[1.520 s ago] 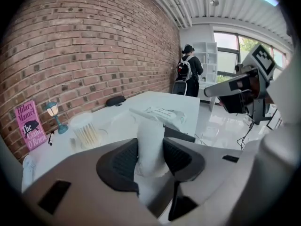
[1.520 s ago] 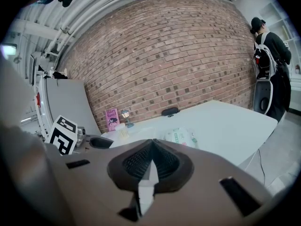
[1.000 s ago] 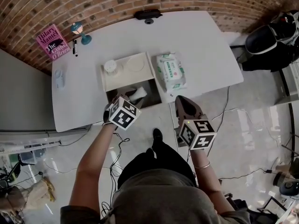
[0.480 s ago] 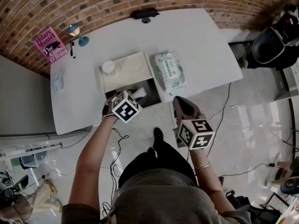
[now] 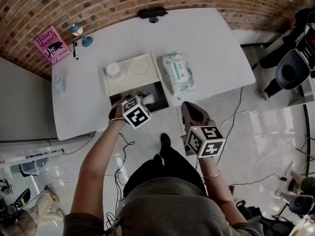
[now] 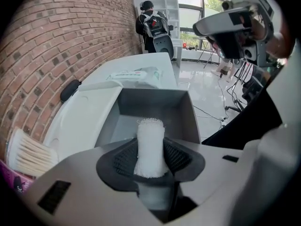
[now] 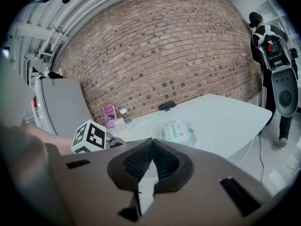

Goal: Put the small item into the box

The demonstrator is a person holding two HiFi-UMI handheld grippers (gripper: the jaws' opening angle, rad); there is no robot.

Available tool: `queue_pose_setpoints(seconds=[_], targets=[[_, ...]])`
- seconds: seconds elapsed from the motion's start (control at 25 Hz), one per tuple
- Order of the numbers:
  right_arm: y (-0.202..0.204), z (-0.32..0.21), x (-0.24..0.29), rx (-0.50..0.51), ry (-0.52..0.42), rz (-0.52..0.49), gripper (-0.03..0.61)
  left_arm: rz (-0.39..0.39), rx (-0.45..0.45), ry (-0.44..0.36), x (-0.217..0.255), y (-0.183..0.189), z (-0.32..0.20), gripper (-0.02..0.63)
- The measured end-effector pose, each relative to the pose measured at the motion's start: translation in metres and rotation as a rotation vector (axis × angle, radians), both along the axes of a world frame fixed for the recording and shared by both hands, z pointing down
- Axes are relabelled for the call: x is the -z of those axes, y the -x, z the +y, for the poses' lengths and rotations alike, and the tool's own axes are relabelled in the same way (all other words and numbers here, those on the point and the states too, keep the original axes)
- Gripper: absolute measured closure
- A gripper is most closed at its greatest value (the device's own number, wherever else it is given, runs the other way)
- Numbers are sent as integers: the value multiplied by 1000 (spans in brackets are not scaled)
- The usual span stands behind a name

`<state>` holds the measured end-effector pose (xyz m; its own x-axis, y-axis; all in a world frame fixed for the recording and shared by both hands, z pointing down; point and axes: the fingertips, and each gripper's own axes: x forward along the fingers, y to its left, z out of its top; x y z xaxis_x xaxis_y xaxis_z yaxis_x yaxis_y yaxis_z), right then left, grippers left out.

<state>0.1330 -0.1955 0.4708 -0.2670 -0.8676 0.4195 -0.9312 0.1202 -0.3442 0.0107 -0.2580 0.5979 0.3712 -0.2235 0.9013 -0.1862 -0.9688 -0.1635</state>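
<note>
An open grey box [image 5: 156, 95] stands at the table's near edge, with its white lid [image 5: 132, 72] lying behind it. In the left gripper view the box [image 6: 155, 108] opens just ahead of the jaws. My left gripper [image 5: 141, 102] hangs over the box's near left corner, shut on a small white fluffy roll [image 6: 150, 140] that stands upright between the pads. The roll [image 5: 148, 99] shows over the box's inside. My right gripper [image 5: 190, 108] hovers off the table's near edge, right of the box, with its jaws [image 7: 151, 145] closed to a point on nothing.
A pack of wet wipes [image 5: 178, 73] lies right of the box. A jar of cotton swabs [image 5: 114, 70] sits on the lid. A pink book [image 5: 51, 44], a small lamp [image 5: 79, 32] and a pen [image 5: 75, 50] are at the far left. Cables run over the floor.
The left gripper's marker cube has turned and edged slightly toward the box, still holding the roll. The right gripper has stayed in place.
</note>
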Motion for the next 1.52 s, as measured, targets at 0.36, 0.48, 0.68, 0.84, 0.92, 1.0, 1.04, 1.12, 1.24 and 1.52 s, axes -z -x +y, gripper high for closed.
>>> queue_pose_setpoints(seconds=[0.36,0.48,0.68,0.84,0.92,1.0,1.04,1.12,1.24,1.52], targets=[[-3,0,0,1,2,-2,572,25,39,42,-1,1,-2,431],[-4,0,-1,6,3,-3,572,35,53,57,2,1,-1,407],[-1,-2,0,25,2,-7,572,60,77,33,14,2,0,391],[5,-5,0,49,0,-8,572,123,154,6,29,5,-4,393],[7,-6,0,60,0,-8,572,168,205,9,38,7,-5,393],[10,-7,0,73,-2,-8,572,218,252,6,48,9,-7,396],[12,-8,1,79,-3,-8,572,241,273,1,53,10,-8,398],[15,-9,3,91,-8,-7,572,269,318,-15,60,15,-9,406],[18,-10,5,107,-16,-5,572,299,393,-41,67,25,-9,421],[23,-14,12,144,-31,-3,572,408,539,-65,84,37,-6,460]])
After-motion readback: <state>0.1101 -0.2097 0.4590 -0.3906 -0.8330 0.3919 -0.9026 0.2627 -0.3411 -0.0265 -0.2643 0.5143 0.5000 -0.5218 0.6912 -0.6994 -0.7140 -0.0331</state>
